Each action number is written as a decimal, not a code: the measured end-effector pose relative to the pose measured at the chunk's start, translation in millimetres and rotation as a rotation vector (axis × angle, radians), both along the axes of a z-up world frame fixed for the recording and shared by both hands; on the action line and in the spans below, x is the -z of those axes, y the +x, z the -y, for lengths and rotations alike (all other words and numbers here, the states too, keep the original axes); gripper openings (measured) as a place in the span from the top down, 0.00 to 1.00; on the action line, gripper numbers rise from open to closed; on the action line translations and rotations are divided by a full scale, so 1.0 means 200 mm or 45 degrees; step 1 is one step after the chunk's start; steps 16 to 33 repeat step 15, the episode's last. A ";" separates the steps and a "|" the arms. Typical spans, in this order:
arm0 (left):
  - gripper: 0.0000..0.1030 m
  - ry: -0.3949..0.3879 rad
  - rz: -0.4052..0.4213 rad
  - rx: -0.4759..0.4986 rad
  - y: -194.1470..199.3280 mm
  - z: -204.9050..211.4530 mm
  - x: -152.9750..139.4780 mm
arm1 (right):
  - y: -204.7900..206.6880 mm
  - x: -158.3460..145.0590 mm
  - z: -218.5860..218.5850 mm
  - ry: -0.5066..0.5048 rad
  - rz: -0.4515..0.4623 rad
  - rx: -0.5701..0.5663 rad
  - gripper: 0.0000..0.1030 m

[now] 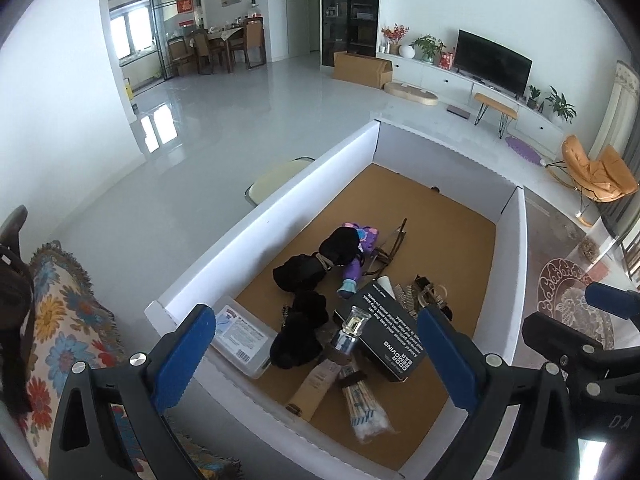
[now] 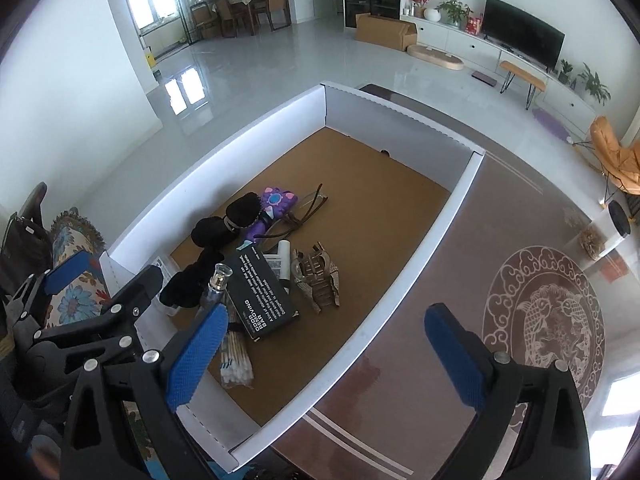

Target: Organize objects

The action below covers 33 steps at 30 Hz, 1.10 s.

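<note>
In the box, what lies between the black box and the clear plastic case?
In the left wrist view, black socks and a small glass bottle lie between the black box and the clear plastic case.

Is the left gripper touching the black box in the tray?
Apart. In the right wrist view the left gripper hangs open over the tray's near-left corner, clear of the black box; nothing sits between its fingers.

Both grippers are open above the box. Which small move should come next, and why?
Probably lower the left gripper toward the glass bottle, which stands almost between its open fingers. The right gripper is also open and empty, mostly over the box wall.
</note>
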<state>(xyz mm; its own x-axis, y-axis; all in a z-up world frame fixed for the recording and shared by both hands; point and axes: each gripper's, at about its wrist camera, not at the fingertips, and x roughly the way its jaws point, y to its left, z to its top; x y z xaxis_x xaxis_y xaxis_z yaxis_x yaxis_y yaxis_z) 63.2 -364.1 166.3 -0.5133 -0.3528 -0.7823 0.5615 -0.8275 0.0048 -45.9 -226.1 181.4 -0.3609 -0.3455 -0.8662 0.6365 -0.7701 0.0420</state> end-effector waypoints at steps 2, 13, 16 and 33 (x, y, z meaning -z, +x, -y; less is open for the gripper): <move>0.01 0.004 0.007 -0.006 0.00 0.01 0.01 | 0.00 0.00 0.01 0.011 -0.011 -0.005 0.04; 0.01 -0.061 -0.052 -0.030 0.03 0.00 0.00 | -0.01 0.01 0.01 0.004 -0.013 0.003 0.04; 0.01 -0.094 -0.063 -0.044 0.03 -0.01 -0.01 | -0.01 0.01 0.00 0.001 -0.016 0.006 0.04; 0.01 -0.094 -0.063 -0.044 0.03 -0.01 -0.01 | -0.01 0.01 0.00 0.001 -0.016 0.006 0.04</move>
